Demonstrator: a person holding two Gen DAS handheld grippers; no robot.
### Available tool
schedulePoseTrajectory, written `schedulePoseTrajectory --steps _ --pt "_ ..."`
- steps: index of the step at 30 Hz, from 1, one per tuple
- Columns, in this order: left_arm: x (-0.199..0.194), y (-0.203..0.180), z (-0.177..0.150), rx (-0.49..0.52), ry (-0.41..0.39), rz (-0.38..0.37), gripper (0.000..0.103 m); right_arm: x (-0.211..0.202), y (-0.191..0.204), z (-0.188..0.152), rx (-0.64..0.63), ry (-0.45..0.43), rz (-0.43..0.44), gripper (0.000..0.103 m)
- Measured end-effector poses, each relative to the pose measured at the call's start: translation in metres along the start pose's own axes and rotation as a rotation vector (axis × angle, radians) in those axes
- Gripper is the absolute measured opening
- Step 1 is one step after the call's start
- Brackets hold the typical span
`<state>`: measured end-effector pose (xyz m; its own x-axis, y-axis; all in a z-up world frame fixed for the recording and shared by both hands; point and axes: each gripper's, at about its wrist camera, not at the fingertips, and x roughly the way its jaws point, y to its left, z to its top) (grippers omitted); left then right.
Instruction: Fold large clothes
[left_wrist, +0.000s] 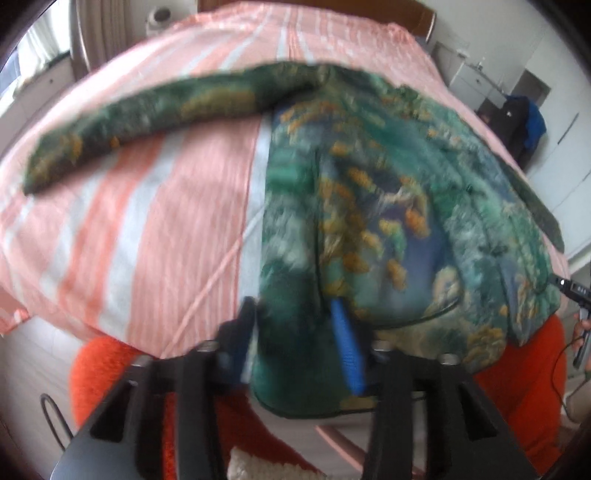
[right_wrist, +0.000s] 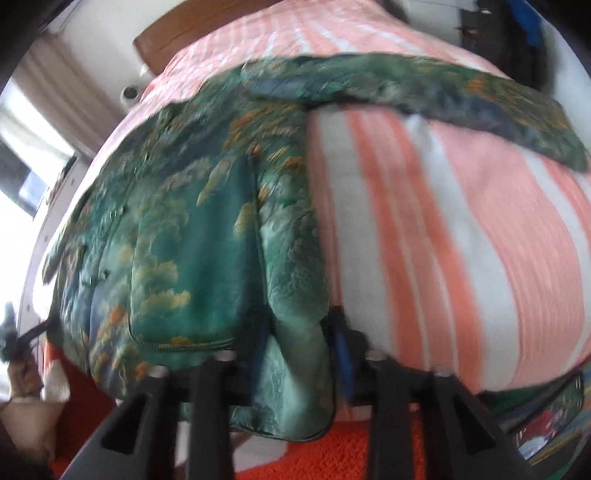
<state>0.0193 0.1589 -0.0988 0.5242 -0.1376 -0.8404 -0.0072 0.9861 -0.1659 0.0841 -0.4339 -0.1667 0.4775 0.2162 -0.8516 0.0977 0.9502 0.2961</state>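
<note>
Jacket (left_wrist: 369, 192) lies spread on the bed (left_wrist: 166, 221), hem hanging over the near edge, one sleeve (left_wrist: 140, 122) stretched sideways across the striped cover. In my left view the left gripper (left_wrist: 295, 339) straddles a hem corner; jaws look parted, cloth between them, pads (left_wrist: 347, 343) not clearly pressing — too blurred to be sure. In my right view the right gripper (right_wrist: 299, 343) has the other hem corner bunched between its jaws, clenched on the jacket (right_wrist: 192, 229). Orange rug (right_wrist: 332, 454) below the bed (right_wrist: 461, 240).
</note>
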Motion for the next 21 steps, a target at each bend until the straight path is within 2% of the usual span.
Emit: schedulePoseTrajectory --steps 1,2,3,5,7,9,12,19,21 --pt "-0.016 -0.002 0.004 0.007 -0.060 0.025 0.084 -0.007 -0.001 -0.001 0.011 -0.030 -0.012 0.060" --pt "-0.027 -0.005 0.008 0.008 -0.111 0.054 0.091 -0.018 0.000 -0.003 0.027 -0.082 -0.037 0.070" --pt "-0.040 -0.008 0.013 0.004 -0.174 0.090 0.099 -0.028 0.000 -0.005 0.039 -0.114 -0.053 0.073" --pt "-0.058 -0.016 0.025 -0.018 -0.286 0.142 0.102 -0.048 0.005 -0.009 0.073 -0.189 -0.088 0.083" --pt "-0.063 -0.024 0.038 -0.044 -0.330 0.169 0.103 -0.060 0.015 -0.012 0.090 -0.247 -0.105 0.089" --pt "-0.059 -0.032 0.050 -0.054 -0.323 0.167 0.103 -0.067 0.032 -0.013 0.085 -0.288 -0.131 0.092" --pt "-0.051 -0.047 0.059 -0.035 -0.300 0.167 0.103 -0.072 0.060 -0.013 0.033 -0.298 -0.140 0.092" --pt "-0.041 -0.076 0.055 0.000 -0.314 0.254 0.103 -0.072 0.098 -0.015 -0.050 -0.306 -0.140 0.092" --pt "-0.039 -0.082 0.052 0.015 -0.317 0.294 0.103 -0.070 0.105 -0.018 -0.058 -0.323 -0.113 0.092"
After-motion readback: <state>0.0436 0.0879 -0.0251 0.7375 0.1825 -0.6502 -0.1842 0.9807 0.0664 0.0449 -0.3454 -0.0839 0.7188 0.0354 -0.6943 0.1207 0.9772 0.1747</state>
